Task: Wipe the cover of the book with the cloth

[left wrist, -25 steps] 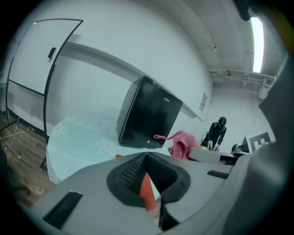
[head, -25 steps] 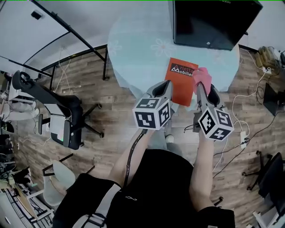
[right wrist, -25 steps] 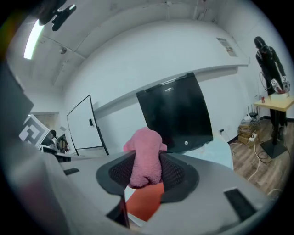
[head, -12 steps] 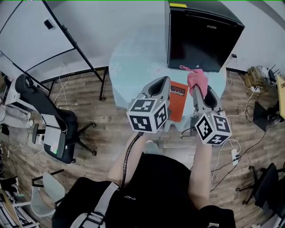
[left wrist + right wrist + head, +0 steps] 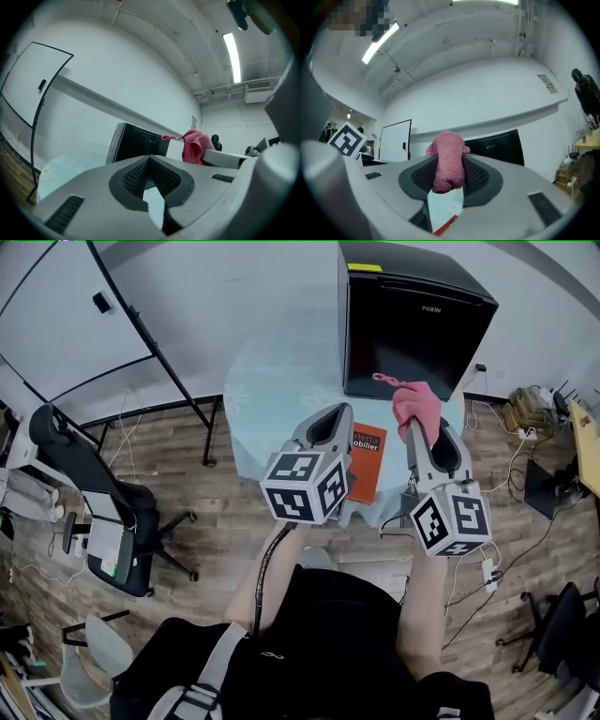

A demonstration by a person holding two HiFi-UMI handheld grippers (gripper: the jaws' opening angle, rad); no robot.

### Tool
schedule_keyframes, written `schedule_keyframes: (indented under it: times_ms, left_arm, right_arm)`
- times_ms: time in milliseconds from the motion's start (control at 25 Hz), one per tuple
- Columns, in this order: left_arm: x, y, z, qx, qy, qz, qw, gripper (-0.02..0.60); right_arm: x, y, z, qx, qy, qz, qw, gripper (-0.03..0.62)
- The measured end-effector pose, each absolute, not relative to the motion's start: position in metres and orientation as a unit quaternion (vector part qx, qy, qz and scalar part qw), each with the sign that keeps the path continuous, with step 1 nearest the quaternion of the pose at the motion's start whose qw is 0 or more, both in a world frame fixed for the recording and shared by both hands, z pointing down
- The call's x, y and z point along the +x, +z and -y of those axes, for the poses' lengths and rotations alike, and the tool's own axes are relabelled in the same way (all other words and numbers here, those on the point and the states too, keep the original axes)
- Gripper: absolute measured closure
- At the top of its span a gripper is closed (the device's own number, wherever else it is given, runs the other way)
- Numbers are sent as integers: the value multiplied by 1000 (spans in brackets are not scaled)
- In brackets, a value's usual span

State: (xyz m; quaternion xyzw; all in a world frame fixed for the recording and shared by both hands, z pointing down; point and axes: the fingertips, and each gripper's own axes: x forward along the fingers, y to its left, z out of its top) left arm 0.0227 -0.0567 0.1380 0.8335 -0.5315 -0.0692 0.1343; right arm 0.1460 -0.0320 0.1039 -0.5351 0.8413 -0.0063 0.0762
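Gripping a bunched pink terry cloth (image 5: pixel 415 405) in clenched jaws, the right gripper (image 5: pixel 418 428) is hovering clear of the orange paperback book (image 5: pixel 366 463) lying on the round pale-blue table (image 5: pixel 272 381). The left gripper (image 5: pixel 325 424) is closed on nothing. Wiping well likely means lowering the cloth flat and steadying the book.

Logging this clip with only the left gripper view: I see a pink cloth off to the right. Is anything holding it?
Observer: Yes, the right gripper is shut on the pink cloth, which bulges out past its tips.
Operator: Where is the book?
Observer: The orange book lies on the round table, at its near edge.
Operator: Is the cloth on the cover?
Observer: No, it is held up clear of the book, toward the black cabinet.
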Motion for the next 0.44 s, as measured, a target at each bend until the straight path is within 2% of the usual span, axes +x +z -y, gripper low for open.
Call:
schedule_keyframes:
  times_ms: [440]
  left_arm:
    - [41, 134, 39, 842, -78, 516, 136, 569]
  right_arm:
    - [157, 88, 3, -524, 23, -847, 93, 447]
